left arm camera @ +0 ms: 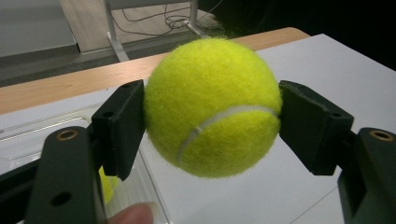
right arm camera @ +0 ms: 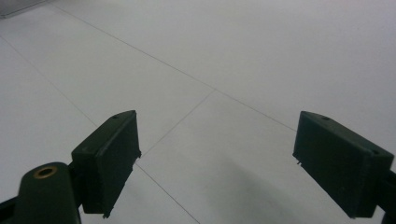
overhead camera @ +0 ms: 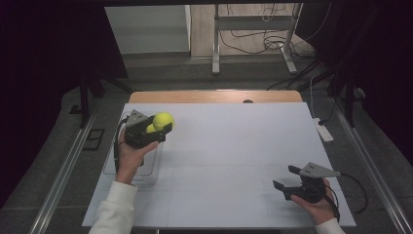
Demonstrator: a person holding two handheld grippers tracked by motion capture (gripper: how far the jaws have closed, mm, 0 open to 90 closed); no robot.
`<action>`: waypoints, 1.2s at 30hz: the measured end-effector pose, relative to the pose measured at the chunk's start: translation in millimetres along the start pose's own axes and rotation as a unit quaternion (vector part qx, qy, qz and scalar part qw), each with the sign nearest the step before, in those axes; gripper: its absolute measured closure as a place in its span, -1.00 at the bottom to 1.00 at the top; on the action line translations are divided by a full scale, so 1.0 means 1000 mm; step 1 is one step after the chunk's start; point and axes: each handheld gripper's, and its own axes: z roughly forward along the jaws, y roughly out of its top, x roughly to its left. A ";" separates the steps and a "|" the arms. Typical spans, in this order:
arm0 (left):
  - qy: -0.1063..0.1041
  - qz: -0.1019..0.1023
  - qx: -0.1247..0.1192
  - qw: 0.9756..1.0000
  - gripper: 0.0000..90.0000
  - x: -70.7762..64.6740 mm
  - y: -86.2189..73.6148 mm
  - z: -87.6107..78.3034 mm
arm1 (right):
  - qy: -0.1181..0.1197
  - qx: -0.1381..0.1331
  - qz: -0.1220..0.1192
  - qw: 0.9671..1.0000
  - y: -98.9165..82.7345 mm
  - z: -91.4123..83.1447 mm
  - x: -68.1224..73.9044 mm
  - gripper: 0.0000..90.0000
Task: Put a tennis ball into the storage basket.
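Note:
A yellow tennis ball (overhead camera: pixel 163 120) (left arm camera: pixel 212 105) is held above the table's left side, with my left gripper (overhead camera: pixel 160 124) (left arm camera: pixel 210 121) shut on it, one black jaw pressed against each side. A second yellow ball (overhead camera: pixel 150 128) (left arm camera: pixel 107 186) lies partly hidden below it, inside a clear plastic tray (overhead camera: pixel 111 165). My right gripper (overhead camera: pixel 286 177) (right arm camera: pixel 217 163) hovers low at the front right of the white table (overhead camera: pixel 234 146), open, with nothing between its jaws.
The white table top carries thin grid lines, with a wooden edge (overhead camera: pixel 214 96) at the back. A white power strip (overhead camera: pixel 323 129) lies by the right edge. Metal stand legs (overhead camera: pixel 216 48) and cables are on the floor beyond.

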 end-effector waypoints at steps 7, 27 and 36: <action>0.005 0.000 0.002 1.000 -0.39 0.004 -0.003 -0.005 | -0.001 0.001 -0.001 1.000 0.000 0.001 0.000 -0.68; 0.028 -0.016 -0.004 0.999 -0.39 0.020 -0.010 -0.021 | -0.002 0.003 -0.003 1.000 0.000 0.001 0.001 -0.68; 0.039 -0.023 -0.005 0.999 -0.39 0.027 -0.013 -0.026 | -0.002 0.003 -0.002 1.000 0.000 0.001 0.001 -0.67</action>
